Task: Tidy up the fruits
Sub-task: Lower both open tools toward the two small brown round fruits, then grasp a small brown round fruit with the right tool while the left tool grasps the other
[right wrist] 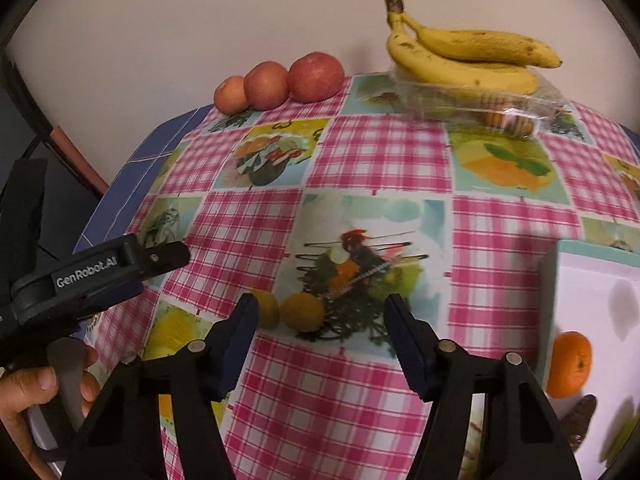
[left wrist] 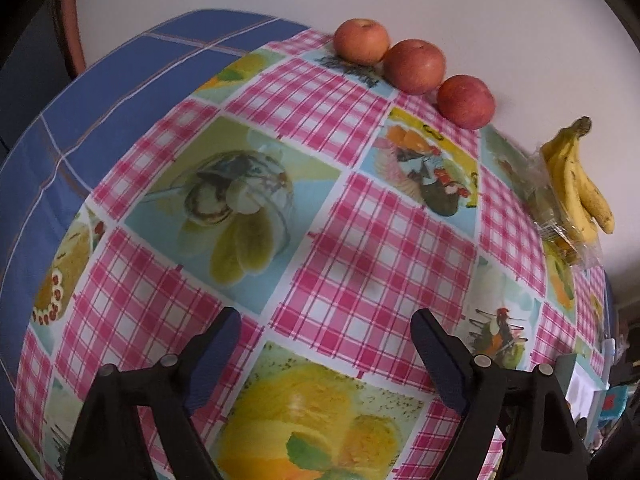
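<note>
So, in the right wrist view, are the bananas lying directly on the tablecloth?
No, the bananas rest on top of a clear plastic box, which stands on the tablecloth.

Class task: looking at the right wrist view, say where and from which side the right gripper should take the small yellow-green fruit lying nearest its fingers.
Grip the yellow-green fruit across its widest middle, coming down from above. It is round and sits alone on the tablecloth, with a second one close beside it, so keep the right gripper clear of that side.
</note>
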A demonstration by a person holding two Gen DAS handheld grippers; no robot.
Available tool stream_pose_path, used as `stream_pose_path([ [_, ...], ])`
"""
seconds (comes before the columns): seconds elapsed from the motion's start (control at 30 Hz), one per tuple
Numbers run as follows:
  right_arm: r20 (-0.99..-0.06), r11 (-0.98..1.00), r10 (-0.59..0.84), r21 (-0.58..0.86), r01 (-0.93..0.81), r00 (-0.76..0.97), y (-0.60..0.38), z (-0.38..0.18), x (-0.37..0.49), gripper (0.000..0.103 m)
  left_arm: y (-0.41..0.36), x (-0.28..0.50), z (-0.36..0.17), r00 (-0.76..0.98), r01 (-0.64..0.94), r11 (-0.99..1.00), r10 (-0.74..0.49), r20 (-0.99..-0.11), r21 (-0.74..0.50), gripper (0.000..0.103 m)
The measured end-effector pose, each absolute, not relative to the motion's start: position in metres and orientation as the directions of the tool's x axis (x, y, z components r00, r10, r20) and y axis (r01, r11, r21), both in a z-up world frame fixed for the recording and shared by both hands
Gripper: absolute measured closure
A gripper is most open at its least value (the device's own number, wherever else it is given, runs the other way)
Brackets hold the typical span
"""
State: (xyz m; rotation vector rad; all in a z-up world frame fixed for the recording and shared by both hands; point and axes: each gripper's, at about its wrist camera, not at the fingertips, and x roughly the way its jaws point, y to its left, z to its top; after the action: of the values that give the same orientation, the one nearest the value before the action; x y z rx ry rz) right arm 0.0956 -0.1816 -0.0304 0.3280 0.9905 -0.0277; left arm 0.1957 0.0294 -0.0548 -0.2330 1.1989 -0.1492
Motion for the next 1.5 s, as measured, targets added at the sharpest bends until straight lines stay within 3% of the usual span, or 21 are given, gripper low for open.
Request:
stream_pose_path([
  [0.13,-0.832,0.950,0.129,0.259,0.173,0.539,-0.178,-0.040,0.101,0.047,0.035,0.197,-0.057,0.348,-0.030,0.963,-0.240,-0.906,-0.267,0.015],
  [0.4,-0.839,0.942,0.131,0.271,0.196,0.528,-0.178,-0.052,0.106,0.051,0.037,0.197,-0.056,0.340,-0.038,0.956,-0.261,-0.903,-0.291,0.015],
  [0.7,-0.841,0.949,0.120,0.254,0.189,0.527,-0.174,-0.052,0.108,0.066,0.032,0.193,-0.053,0.332,-0.019,0.943,-0.306,-0.892,-0.331,0.015],
  [0.87,-0.847,0.953,0.109,0.237,0.187,0.520,-0.175,-0.051,0.107,0.075,0.027,0.192,-0.050,0.324,-0.012,0.936,-0.330,-0.887,-0.352,0.023],
  [1.23,-0.851,0.938,0.026,0.202,0.281,0.524,-0.214,-0.043,0.090,0.075,-0.002,0.181,-0.043,0.305,0.060,0.912,-0.404,-0.862,-0.406,0.023],
  [1.43,-0.846,0.934,-0.002,0.189,0.304,0.534,-0.230,-0.035,0.082,0.075,-0.023,0.175,-0.048,0.270,0.102,0.902,-0.431,-0.861,-0.419,0.039],
  [1.5,-0.845,0.932,-0.002,0.192,0.308,0.534,-0.234,-0.035,0.081,0.075,-0.030,0.174,-0.051,0.253,0.111,0.899,-0.438,-0.862,-0.424,0.052],
])
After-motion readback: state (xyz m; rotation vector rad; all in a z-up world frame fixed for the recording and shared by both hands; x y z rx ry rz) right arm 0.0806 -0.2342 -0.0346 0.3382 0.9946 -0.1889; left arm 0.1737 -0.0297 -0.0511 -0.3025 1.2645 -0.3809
